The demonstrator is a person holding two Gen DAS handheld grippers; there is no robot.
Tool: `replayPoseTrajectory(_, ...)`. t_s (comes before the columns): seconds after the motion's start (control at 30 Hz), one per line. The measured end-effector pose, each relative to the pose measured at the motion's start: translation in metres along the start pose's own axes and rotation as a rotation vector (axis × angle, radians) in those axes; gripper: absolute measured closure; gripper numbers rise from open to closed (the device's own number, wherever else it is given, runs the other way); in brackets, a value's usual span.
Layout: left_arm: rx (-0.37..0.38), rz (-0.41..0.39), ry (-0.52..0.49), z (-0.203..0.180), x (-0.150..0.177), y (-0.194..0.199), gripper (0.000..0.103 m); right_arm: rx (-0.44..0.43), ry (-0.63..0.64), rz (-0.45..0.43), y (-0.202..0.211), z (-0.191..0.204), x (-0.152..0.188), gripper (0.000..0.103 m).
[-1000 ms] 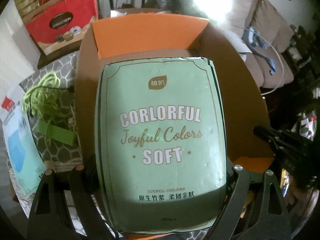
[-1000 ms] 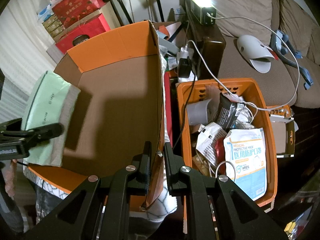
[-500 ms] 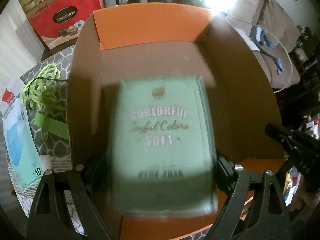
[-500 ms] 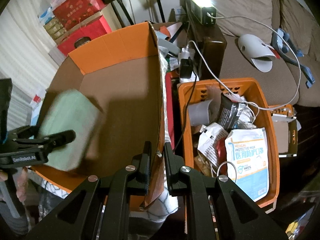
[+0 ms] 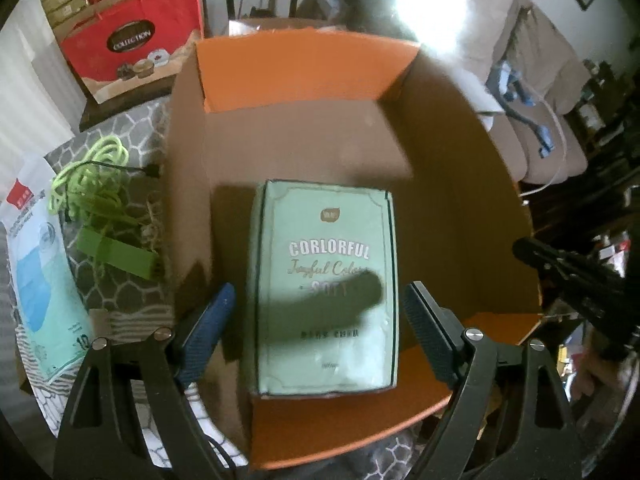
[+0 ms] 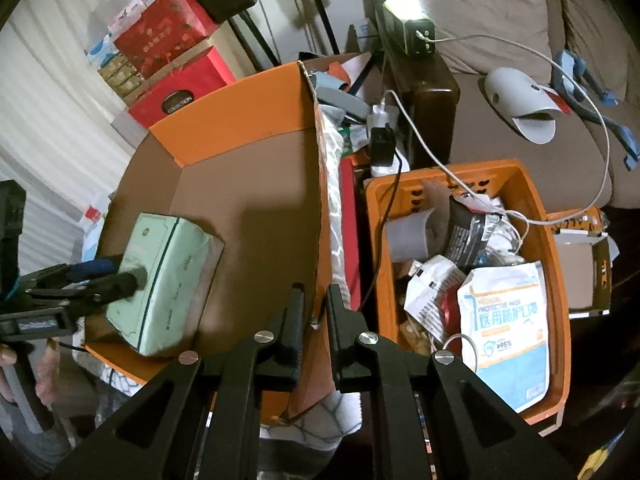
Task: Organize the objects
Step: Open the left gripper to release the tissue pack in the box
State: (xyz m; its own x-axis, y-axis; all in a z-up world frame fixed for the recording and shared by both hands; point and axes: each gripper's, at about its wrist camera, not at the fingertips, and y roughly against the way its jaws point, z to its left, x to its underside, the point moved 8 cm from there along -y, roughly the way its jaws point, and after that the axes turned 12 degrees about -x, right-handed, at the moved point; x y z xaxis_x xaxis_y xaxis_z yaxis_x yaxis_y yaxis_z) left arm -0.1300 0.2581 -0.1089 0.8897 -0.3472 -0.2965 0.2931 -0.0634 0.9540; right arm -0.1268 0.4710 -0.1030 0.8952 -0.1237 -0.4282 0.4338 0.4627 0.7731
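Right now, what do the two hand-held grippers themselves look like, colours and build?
Both are matte black plastic, with angular triangular cut-out finger frames joined by round silver screws. The left hand-held gripper has dark blue ribbed pads on its fingertips. The right hand-held gripper has black ribbed pads. No cables or sleeves show on either.

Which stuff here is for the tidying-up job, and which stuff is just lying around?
For the job:
- green tissue pack, lying inside
- cardboard box
- left gripper, jaws open
- right gripper, clamped on the box's wall

Just lying about:
- green cord
- red gift bag
- orange basket of clutter
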Motion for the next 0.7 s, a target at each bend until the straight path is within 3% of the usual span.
replayPoseTrajectory(0.27,0.022,-0.058,-0.007,0.031,-0.001,0.033,0.014,-0.064,-0.031,-0.007,0.002,-0.003,0.000,0.093)
replayPoseTrajectory(0.7,-0.019,-0.061,0.061,0.121,0.012,0.035,0.014,-0.011,0.009,0.015,0.003,0.001,0.003,0.094)
